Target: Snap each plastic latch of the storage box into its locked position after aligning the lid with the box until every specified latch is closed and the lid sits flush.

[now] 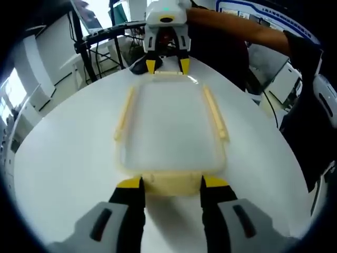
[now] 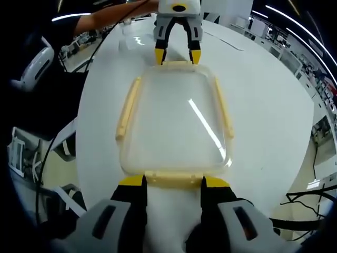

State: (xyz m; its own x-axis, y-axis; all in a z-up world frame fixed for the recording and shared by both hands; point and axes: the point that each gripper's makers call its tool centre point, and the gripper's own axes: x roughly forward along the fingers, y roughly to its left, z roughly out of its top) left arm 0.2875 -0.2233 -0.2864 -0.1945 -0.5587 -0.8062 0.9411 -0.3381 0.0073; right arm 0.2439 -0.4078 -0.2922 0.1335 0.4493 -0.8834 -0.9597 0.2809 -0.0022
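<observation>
Just ahead of the left hand-held gripper (image 1: 171, 183), jaws apart w/ tips flanking the near end latch (image 1: 171, 184), lies the storage box (image 1: 171, 132) on the white desk (image 1: 68, 158). Far end: right hand-held gripper (image 1: 168, 64), also apart.

Right gripper view: right hand-held gripper (image 2: 171, 182) spread round its own end latch (image 2: 172, 178); lid (image 2: 174, 126) looks seated; side latches (image 2: 128, 108) splayed out. Judged light, stiff, slick plastic; press latches at mid-span, brace opp. end vs sliding.

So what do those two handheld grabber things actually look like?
Both match. The left gripper has two black jaws with yellow tips on grey bodies. The right gripper across the table has a white housing, black jaws and yellow tips. The person's sleeve is dark.
</observation>
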